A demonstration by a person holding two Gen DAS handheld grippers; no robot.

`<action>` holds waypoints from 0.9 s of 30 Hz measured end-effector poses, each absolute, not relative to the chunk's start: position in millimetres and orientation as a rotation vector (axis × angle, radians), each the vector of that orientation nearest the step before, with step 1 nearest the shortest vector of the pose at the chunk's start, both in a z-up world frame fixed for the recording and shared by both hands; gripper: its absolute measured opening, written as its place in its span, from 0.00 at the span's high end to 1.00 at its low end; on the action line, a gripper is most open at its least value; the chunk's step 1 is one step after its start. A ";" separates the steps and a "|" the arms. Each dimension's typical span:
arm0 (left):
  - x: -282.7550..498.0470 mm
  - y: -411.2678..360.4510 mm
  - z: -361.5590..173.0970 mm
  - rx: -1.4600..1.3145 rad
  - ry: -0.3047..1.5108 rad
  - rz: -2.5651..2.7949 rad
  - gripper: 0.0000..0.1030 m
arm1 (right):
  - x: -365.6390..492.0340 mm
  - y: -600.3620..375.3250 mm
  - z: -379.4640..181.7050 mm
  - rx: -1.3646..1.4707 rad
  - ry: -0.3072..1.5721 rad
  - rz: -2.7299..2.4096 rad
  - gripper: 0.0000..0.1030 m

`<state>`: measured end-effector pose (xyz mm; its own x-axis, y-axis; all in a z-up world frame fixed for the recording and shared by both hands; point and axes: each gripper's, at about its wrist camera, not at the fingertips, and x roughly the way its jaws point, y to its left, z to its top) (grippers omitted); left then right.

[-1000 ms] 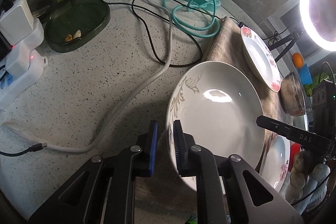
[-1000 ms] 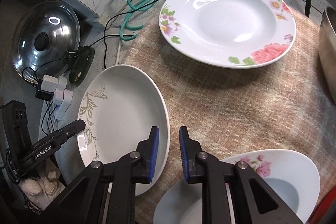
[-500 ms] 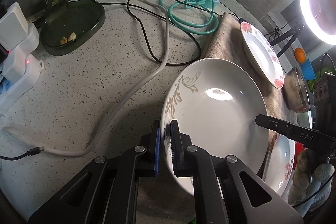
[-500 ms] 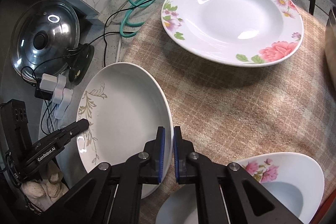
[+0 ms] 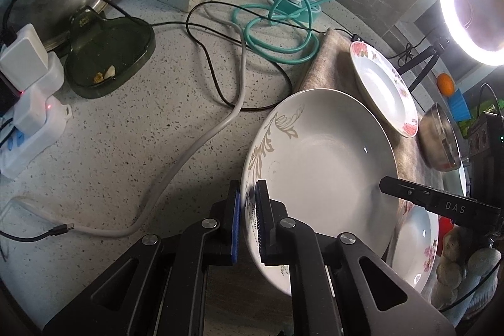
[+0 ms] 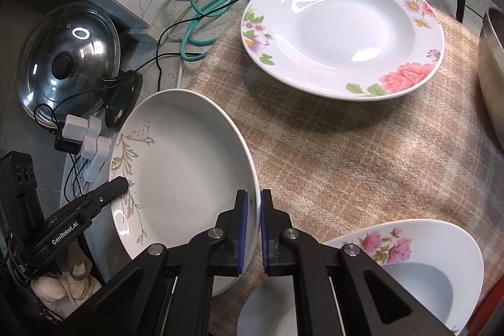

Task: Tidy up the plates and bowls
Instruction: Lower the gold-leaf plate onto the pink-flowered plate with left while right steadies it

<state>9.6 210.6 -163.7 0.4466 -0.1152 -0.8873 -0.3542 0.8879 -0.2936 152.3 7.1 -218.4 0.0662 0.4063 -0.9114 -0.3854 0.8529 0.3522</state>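
Speckled stone worktop [image 5: 132, 128], half under a plaid cloth [image 6: 346, 153], strewn with cables. Gold-leaf plate [image 5: 318, 159] at the cloth's edge, pinched on opposite rims: left claw [image 5: 247, 207] clamped on one, right claw [image 6: 253, 210] clamped on the other. Step in hand, by the look of it: two-handed lift. Next: raise level, carry toward the big floral plate [image 6: 343, 30] for stacking. Both floral plates empty; steel bowl [image 5: 441, 140] apparently empty; green dish [image 5: 110, 59] holding a few scraps.

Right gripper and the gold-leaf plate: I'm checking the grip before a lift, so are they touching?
Touching. In the right wrist view, the right gripper has its blue pads clamped on the rim of the gold-leaf plate.
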 end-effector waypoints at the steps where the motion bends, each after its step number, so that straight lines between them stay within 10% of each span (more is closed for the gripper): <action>1: 9.4 210.1 -161.5 -0.484 1.107 0.153 0.93 | 152.3 5.4 -216.5 0.027 1.382 0.598 0.93; 27: 22.8 131.2 -133.4 -0.401 1.097 -0.058 0.93 | 112.7 -94.5 -176.7 0.112 1.323 0.464 0.93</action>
